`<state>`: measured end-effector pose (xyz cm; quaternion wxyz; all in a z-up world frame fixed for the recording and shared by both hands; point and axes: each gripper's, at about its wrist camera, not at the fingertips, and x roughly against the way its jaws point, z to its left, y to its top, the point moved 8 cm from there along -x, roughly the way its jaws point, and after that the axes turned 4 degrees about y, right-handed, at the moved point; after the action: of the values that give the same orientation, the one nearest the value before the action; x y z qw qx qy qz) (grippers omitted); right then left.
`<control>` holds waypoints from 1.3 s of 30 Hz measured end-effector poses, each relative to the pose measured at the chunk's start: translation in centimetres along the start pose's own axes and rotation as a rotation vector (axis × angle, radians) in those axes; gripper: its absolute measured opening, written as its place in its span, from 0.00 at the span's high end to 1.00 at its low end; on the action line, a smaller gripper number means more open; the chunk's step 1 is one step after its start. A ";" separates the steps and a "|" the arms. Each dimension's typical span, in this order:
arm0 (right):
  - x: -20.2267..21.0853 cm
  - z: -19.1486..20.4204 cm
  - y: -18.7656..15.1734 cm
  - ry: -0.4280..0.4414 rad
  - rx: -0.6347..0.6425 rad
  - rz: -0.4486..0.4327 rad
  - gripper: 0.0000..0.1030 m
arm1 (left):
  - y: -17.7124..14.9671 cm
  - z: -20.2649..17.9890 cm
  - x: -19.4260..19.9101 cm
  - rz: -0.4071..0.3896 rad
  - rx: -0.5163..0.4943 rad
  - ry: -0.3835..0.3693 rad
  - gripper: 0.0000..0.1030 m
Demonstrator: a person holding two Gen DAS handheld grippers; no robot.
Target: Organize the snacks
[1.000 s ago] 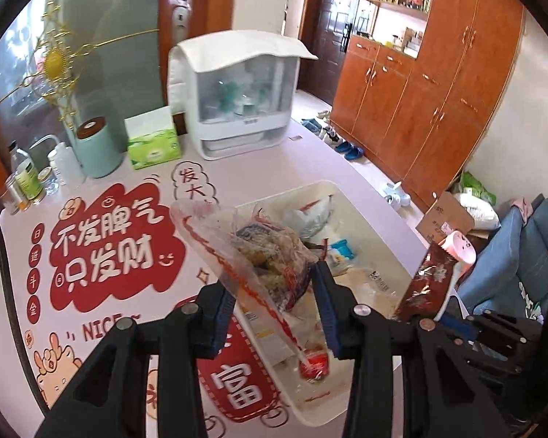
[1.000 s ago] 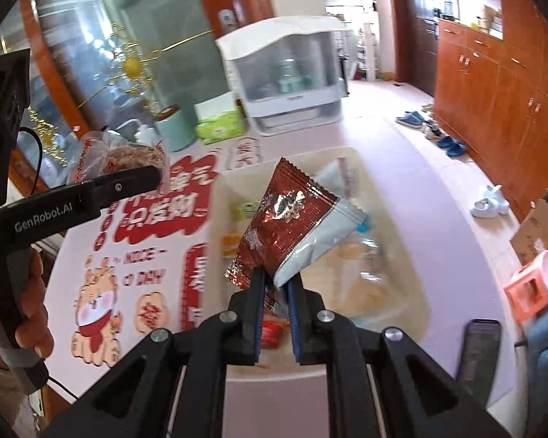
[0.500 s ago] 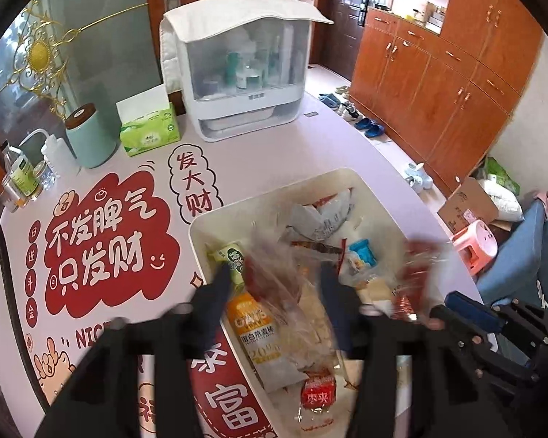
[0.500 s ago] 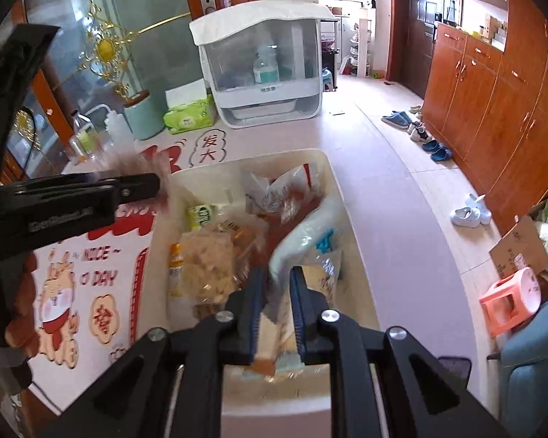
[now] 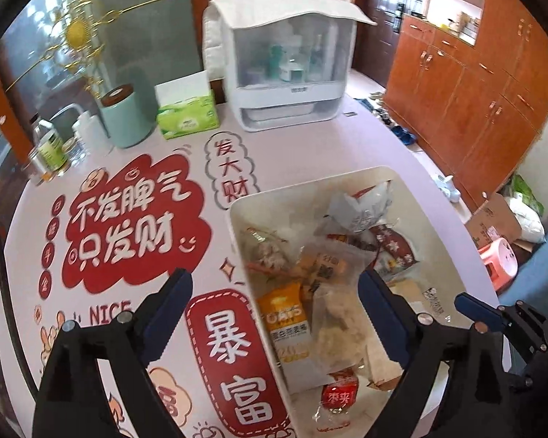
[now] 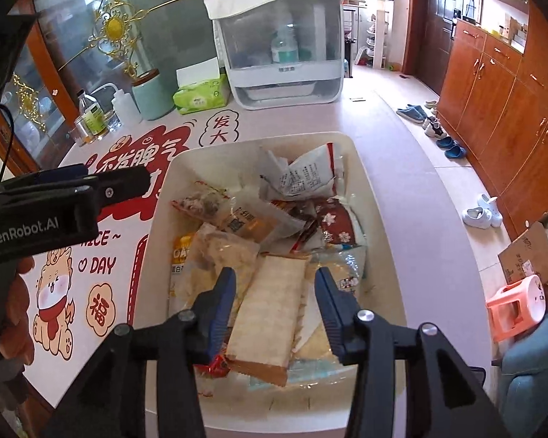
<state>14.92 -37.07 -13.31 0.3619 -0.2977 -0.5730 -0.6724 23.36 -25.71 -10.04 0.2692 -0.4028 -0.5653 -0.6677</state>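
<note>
— Starting at the left: what stands along the far edge of the desk (image 5: 310, 153)?

— A small bottle with a green label (image 5: 49, 146), a mint canister with a brown lid (image 5: 126, 116), a green tissue box (image 5: 186, 113), then a white cabinet with a clear front (image 5: 285, 69). Red printed characters cover the desk's mat nearer the cameras.

— And the left claw (image 5: 274, 288)?

— It hovers over the desk and the near left corner of the bin, its jaws opening wide. Nothing is gripped; the pads touch no packet.

— Where are the snacks?

— All piled in the cream bin (image 6: 369, 189), which sits on the desk right of the red print. An orange oat packet (image 5: 285, 314) lies by the left wall, a clear bag of pale crackers (image 5: 336, 321) beside it, a small red sweet (image 5: 339, 392) at the near end, a grey-white pouch (image 6: 303, 177) at the far end, and a maroon packet with white stars (image 6: 334, 221) toward the right.

— The right claw (image 6: 274, 284)?

— Above the bin's near half, jaws opening. A long tan wrapped bar (image 6: 270, 310) lies between them in the pile, but the pads stand clear of it.

— Further right?

— Floor with shoes (image 6: 451, 148), wooden cupboards (image 6: 500, 84) and a pink stool (image 6: 518, 303).
</note>
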 end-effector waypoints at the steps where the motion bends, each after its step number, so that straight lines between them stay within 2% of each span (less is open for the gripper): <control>1: 0.0 0.1 -0.1 0.004 0.001 -0.001 0.56 | -0.2 0.3 0.1 0.001 0.011 0.005 0.11; 11: 0.8 2.1 -0.7 0.036 0.015 -0.006 0.56 | -2.7 4.2 2.8 -0.014 0.096 0.122 0.11; 20: 3.6 5.4 -1.5 0.094 0.032 -0.032 0.56 | -6.4 8.5 8.0 -0.031 0.178 0.199 0.09; 25: 5.9 7.3 -1.5 0.118 0.021 -0.062 0.48 | -9.1 10.9 10.9 -0.046 0.222 0.224 0.07; 30: 7.6 8.8 -1.5 0.114 0.009 -0.093 0.40 | -11.7 13.0 12.7 -0.008 0.261 0.246 0.07; 39: 9.0 12.3 -3.7 0.088 0.061 -0.057 0.40 | -14.5 15.1 14.7 0.009 0.283 0.289 0.07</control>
<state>6.61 -25.95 -5.99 0.3763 -0.2403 -0.5848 -0.6773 7.29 -6.47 -4.85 0.4044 -0.2637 -0.6072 -0.6311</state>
